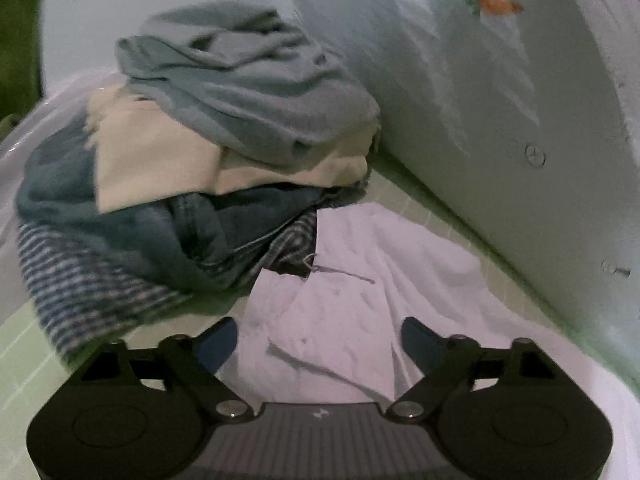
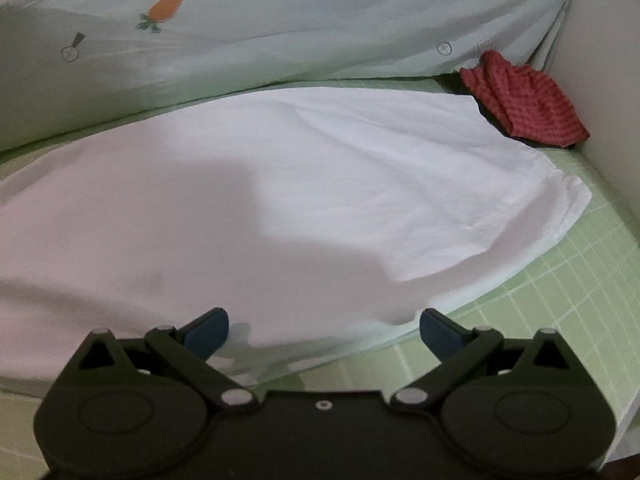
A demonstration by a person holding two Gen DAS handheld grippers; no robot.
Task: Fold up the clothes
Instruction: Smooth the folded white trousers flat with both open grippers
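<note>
Left gripper [image 1: 318, 342] and right gripper [image 2: 324, 332]: both jaws spread, empty. One white garment [image 2: 320, 184] lies flat directly ahead. One four-piece clothes pile [image 1: 192, 168] ahead-left. No legible writing.

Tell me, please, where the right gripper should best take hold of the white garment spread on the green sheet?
Probably the near edge of the white garment, just ahead of the open right gripper. The cloth lies flat there with its border free on the green checked sheet, so a low approach from the near side could slip one finger under.
</note>
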